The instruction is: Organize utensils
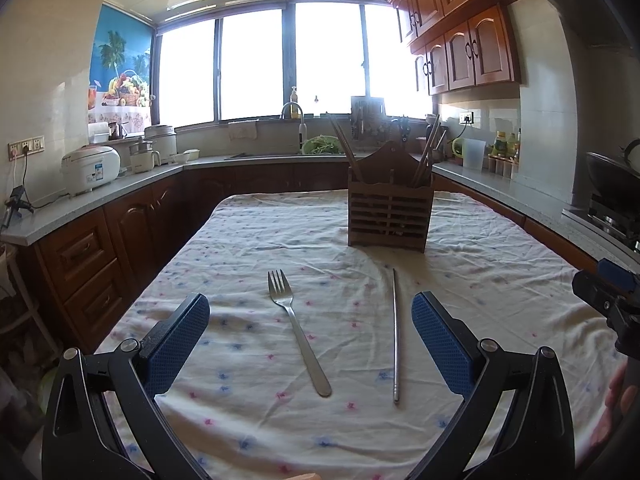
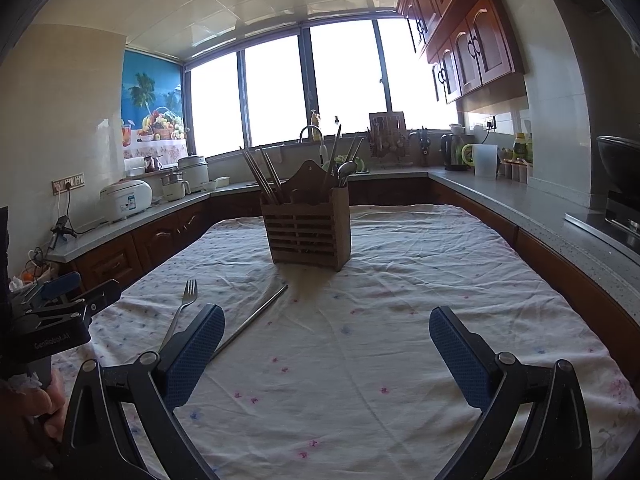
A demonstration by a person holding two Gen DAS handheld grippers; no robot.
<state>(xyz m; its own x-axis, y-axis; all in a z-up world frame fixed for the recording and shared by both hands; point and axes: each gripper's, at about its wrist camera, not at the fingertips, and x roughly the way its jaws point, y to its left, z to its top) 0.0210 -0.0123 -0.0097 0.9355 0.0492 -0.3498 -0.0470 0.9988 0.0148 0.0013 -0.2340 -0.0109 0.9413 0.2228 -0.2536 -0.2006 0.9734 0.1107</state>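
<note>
A steel fork (image 1: 296,328) and a single steel chopstick (image 1: 395,336) lie side by side on the cloth-covered table (image 1: 500,280). Behind them stands a wooden slatted utensil holder (image 1: 388,212) with chopsticks in it. My left gripper (image 1: 310,344) is open and empty, its blue pads on either side of the fork and chopstick, above them. In the right wrist view the holder (image 2: 308,228) holds chopsticks and a spoon; the fork (image 2: 182,308) and chopstick (image 2: 256,316) lie to the left. My right gripper (image 2: 326,356) is open and empty over bare cloth.
Kitchen counters (image 1: 120,184) surround the table on three sides, with a rice cooker (image 1: 90,168), a sink and faucet (image 1: 300,120), a jug (image 2: 484,160) and a stove (image 2: 616,216). The right gripper's body (image 1: 608,300) shows at the right edge of the left wrist view.
</note>
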